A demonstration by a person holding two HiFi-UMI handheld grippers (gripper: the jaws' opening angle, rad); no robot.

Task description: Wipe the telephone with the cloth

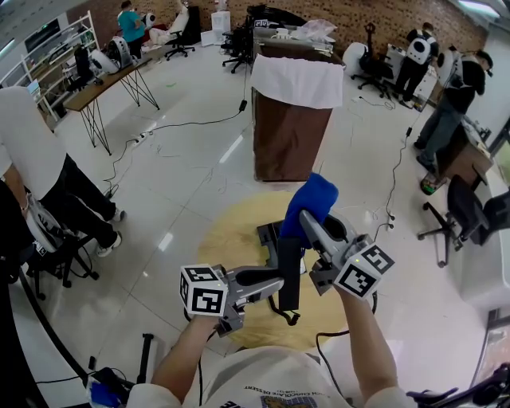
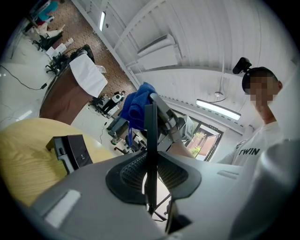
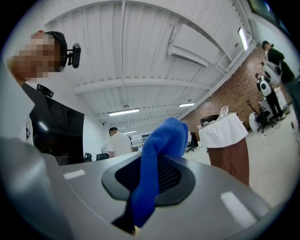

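I'm holding the telephone handset upright over the near side of the round table, left gripper jaws clamped on it. Right gripper jaws are pinching the blue cloth, which is sitting at the handset's far top end; I can't tell whether it's touching. The phone base is lying on the table. I'm reading this as early: the lower handset and base are looking unwiped.

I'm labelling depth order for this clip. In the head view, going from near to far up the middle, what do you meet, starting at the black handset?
Nearest first: telephone handset → blue cloth → brown cabinet draped in white → brick wall.
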